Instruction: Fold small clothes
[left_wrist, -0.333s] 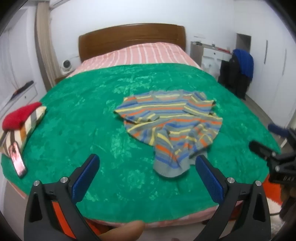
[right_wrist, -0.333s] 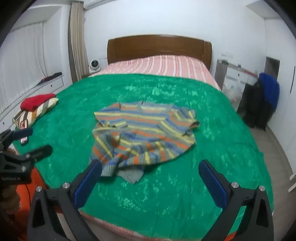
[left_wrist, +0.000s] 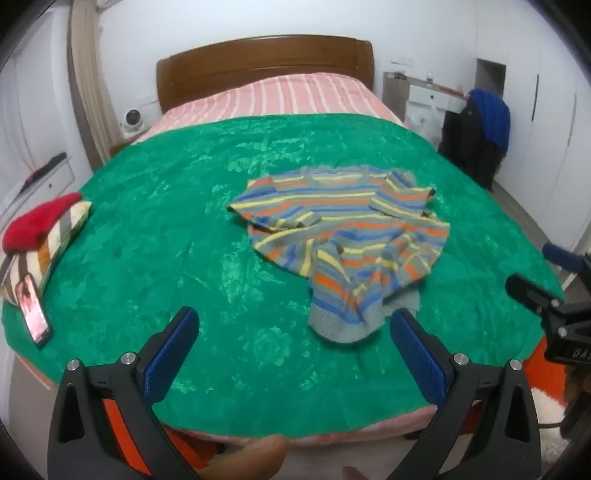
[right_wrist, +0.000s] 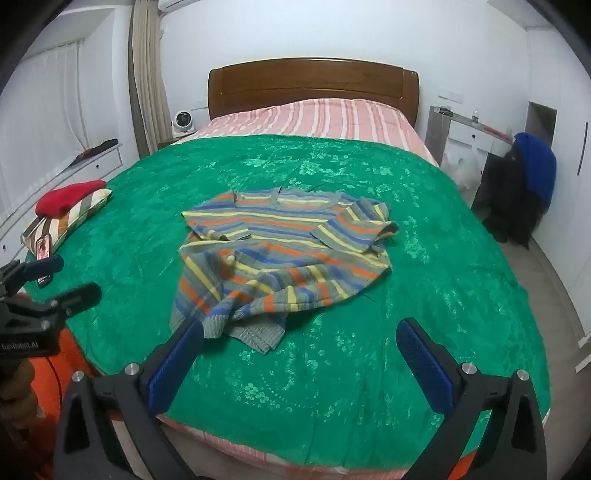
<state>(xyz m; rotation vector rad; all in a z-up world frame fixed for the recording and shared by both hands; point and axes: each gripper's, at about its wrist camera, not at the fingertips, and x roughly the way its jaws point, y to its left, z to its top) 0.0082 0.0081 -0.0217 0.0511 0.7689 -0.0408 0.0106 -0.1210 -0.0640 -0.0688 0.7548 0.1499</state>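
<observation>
A small striped sweater (left_wrist: 343, 236) in grey, blue, orange and yellow lies crumpled on the green bedspread (left_wrist: 184, 236), its lower hem bunched toward the bed's foot. It also shows in the right wrist view (right_wrist: 280, 254). My left gripper (left_wrist: 293, 323) is open and empty, hovering over the foot of the bed just short of the hem. My right gripper (right_wrist: 299, 332) is open and empty, near the sweater's lower edge. Each gripper shows in the other's view, the right one (left_wrist: 535, 280) and the left one (right_wrist: 59, 280).
A striped cushion with a red garment (left_wrist: 40, 221) and a phone (left_wrist: 33, 314) lie at the bed's left edge. Dark and blue clothes (left_wrist: 484, 136) hang on a chair to the right. A wooden headboard (left_wrist: 266, 62) stands at the far end.
Both grippers have moved slightly forward toward the sweater; the sweater has not moved and both stay open.
</observation>
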